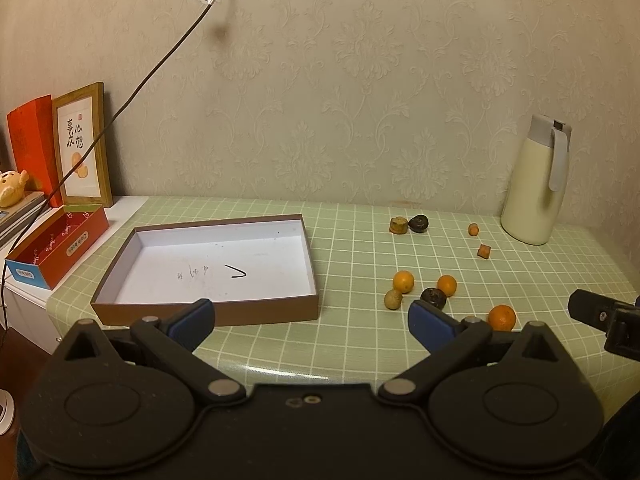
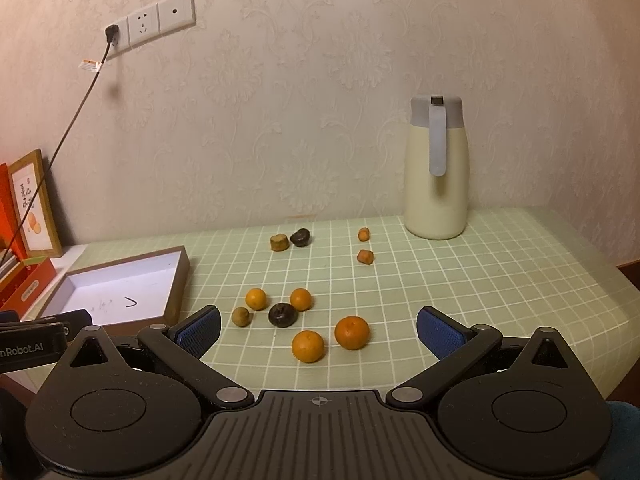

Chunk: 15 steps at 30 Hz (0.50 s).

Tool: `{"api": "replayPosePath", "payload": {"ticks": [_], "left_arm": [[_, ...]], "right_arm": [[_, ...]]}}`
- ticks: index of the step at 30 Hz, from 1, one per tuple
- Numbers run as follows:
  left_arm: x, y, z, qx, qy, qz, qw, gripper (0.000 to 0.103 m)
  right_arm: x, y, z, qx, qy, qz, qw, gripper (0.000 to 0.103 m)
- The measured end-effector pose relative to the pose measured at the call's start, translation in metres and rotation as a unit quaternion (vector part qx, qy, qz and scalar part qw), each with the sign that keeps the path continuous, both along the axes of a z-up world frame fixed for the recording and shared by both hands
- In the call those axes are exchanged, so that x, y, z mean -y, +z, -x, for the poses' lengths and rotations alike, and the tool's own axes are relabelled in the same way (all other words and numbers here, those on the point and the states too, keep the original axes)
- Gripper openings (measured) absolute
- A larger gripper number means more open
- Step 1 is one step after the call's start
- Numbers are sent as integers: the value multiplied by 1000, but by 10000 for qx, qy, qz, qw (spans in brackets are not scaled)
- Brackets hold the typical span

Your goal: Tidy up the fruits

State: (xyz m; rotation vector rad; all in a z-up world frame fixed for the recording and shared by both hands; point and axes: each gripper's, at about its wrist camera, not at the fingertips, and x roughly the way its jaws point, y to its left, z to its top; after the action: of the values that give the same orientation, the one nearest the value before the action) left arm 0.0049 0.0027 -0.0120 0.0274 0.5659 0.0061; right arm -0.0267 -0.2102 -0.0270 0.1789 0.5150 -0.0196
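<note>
Nothing is sitting in the box (image 1: 208, 264) yet, so the step in hand looks like the first pick, and the right gripper (image 2: 318, 330) is best placed for it. Its jaws are standing wide apart with nothing between them. The two nearest oranges (image 2: 308, 346) are lying on the table (image 2: 500, 280) just ahead of it, between the fingers' lines, one touching nothing, the other close beside it. To grip well, it should be coming down over a single orange, centring it between the pads and closing gently, since round fruit is likely to roll. The left gripper (image 1: 312, 318) is hovering open and empty too, near the box's front wall, with the fruit cluster (image 1: 424, 290) off to its right.
</note>
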Motion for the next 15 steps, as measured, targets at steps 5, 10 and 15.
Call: {"api": "replayPosePath", "payload": {"ticks": [5, 10, 15], "left_arm": [[0, -1, -1, -16, -13, -2, 10000, 97], [0, -1, -1, -26, -22, -3, 10000, 97], [1, -2, -2, -32, -21, 0, 10000, 97]], "right_arm": [[-1, 0, 0, -17, 19, -13, 10000, 103], [-3, -1, 1, -23, 26, -1, 10000, 103], [-3, -1, 0, -42, 18, -28, 10000, 103]]}}
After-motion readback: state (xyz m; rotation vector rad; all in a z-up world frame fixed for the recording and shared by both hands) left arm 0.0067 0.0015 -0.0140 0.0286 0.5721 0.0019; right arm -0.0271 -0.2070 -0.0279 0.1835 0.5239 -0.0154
